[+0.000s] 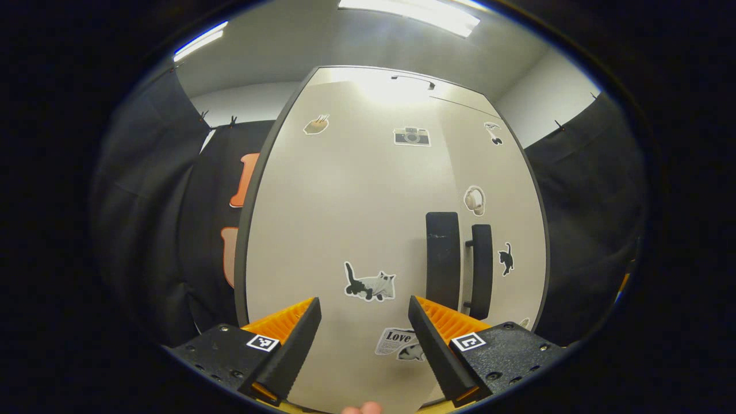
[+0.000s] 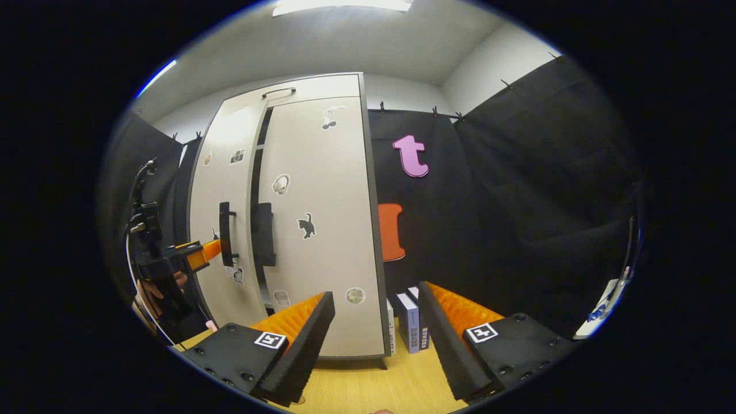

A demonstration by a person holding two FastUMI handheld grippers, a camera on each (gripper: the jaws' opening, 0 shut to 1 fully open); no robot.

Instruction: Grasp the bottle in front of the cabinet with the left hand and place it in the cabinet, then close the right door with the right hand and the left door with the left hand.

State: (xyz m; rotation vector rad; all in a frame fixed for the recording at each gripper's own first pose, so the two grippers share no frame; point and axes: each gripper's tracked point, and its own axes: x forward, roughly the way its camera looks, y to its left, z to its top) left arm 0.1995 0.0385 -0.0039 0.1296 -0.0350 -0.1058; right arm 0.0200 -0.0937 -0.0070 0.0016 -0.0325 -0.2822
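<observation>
Facing the cabinet (image 2: 287, 218), the left gripper (image 1: 363, 345) had its jaws wide and empty, close before the left door (image 1: 345, 230). The right gripper (image 2: 376, 339) was spread wide, empty, over the wooden table (image 2: 374, 385). The right door (image 2: 322, 230) lay flush; the left door stood slightly ajar. Bottle position could not be determined.

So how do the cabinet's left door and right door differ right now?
The right door sits flush shut, while the left door stands out slightly, a dark gap showing between them. The left gripper is at the left door; nothing touches the right door. The left door carries a camera sticker, the right door a black cat sticker. Both are pale with dark vertical handles.
</observation>
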